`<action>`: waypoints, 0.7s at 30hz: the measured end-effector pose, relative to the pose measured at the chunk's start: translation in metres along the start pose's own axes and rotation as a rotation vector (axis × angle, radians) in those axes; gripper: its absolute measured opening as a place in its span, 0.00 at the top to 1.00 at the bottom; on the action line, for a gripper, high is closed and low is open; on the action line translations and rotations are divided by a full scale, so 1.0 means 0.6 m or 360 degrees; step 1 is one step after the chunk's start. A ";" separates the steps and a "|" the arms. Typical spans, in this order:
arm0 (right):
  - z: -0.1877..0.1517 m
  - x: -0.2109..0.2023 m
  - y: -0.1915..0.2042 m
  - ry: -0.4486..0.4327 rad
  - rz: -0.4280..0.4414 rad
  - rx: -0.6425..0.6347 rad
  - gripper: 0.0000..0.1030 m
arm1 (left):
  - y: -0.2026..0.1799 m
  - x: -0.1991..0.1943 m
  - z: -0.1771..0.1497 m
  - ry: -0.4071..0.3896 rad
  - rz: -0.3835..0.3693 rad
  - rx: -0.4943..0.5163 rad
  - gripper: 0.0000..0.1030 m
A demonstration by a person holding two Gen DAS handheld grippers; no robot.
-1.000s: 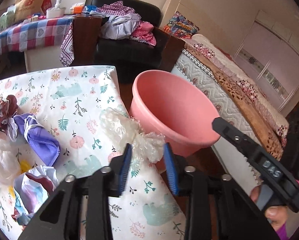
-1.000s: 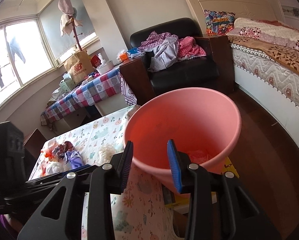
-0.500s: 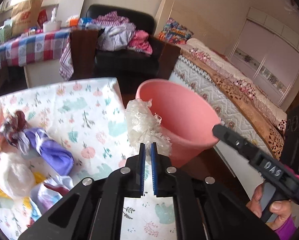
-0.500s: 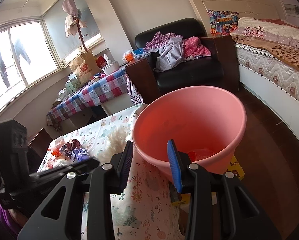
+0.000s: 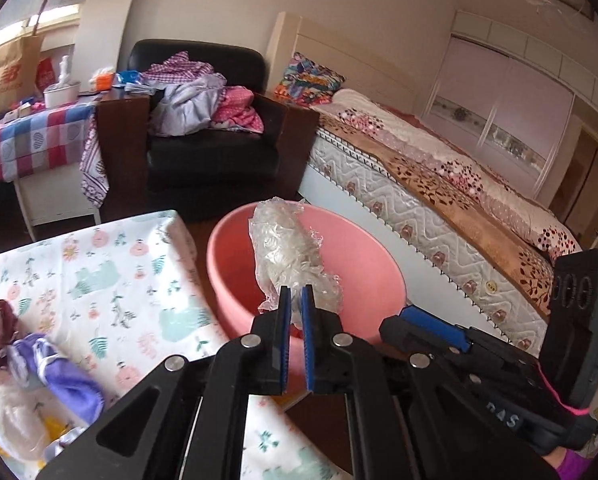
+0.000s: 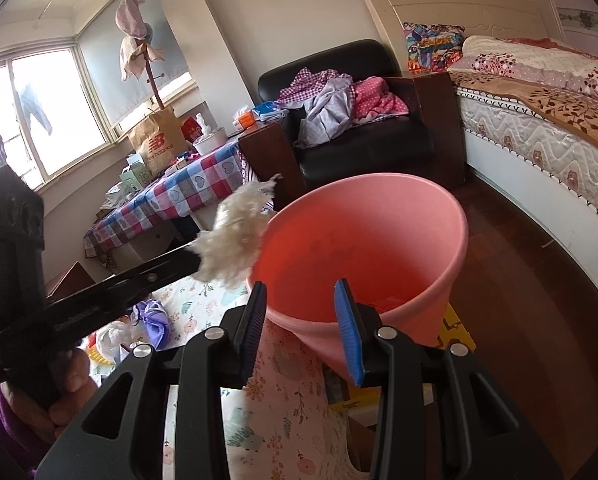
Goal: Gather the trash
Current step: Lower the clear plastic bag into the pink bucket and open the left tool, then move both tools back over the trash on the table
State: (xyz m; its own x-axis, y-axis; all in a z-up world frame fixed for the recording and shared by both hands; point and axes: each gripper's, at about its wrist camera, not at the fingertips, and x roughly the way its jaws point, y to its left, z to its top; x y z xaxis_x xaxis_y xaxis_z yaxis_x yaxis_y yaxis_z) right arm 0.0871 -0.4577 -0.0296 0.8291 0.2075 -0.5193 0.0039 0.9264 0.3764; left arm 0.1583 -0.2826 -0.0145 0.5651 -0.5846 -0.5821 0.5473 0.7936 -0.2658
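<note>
My left gripper (image 5: pixel 295 300) is shut on a crumpled clear plastic wrap (image 5: pixel 289 254) and holds it up in front of the pink bin (image 5: pixel 363 280). In the right wrist view the wrap (image 6: pixel 235 236) hangs at the bin's left rim (image 6: pixel 267 224). My right gripper (image 6: pixel 301 308) is open, its fingers (image 6: pixel 349 320) straddling the near wall of the pink bin (image 6: pixel 379 240), not closed on it. Red scraps lie in the bin's bottom. More trash lies on the floral table: a purple cloth wad (image 5: pixel 59 380), a white bag (image 5: pixel 11 428).
The floral tablecloth table (image 5: pixel 119 280) sits left of the bin. A black armchair (image 5: pixel 215 152) with clothes, a checkered table (image 5: pixel 27 136) and a bed (image 5: pixel 439 200) stand behind. A yellow item (image 6: pixel 455 328) lies under the bin on the wooden floor.
My left gripper closed on the plastic wrap, lifted it off the table and moved it right toward the bin. The bin tilted nearer in the right wrist view.
</note>
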 end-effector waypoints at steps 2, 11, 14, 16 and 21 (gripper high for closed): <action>0.000 0.000 0.000 0.0000 -0.0008 -0.0007 0.65 | -0.006 0.014 -0.001 0.0019 0.0001 0.0012 0.95; -0.002 -0.001 0.007 -0.0001 -0.0022 -0.0018 0.65 | -0.015 0.054 0.003 0.0043 0.0065 0.0038 0.86; -0.001 -0.003 0.009 -0.0001 -0.0033 -0.0019 0.65 | -0.013 0.051 0.007 0.0029 0.0066 0.0020 0.71; 0.001 -0.007 0.012 -0.0005 -0.0041 -0.0023 0.65 | -0.011 0.046 0.010 0.0019 0.0070 0.0021 0.65; 0.002 -0.016 0.026 -0.0016 -0.0047 -0.0054 0.65 | -0.010 0.017 0.013 -0.0024 0.0077 0.0040 0.58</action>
State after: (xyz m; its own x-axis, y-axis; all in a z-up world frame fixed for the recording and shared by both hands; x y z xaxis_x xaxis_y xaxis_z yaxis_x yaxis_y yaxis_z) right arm 0.0797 -0.4456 -0.0176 0.8345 0.1768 -0.5219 0.0097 0.9423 0.3348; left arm 0.1657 -0.2946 -0.0128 0.6004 -0.5481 -0.5824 0.5341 0.8168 -0.2181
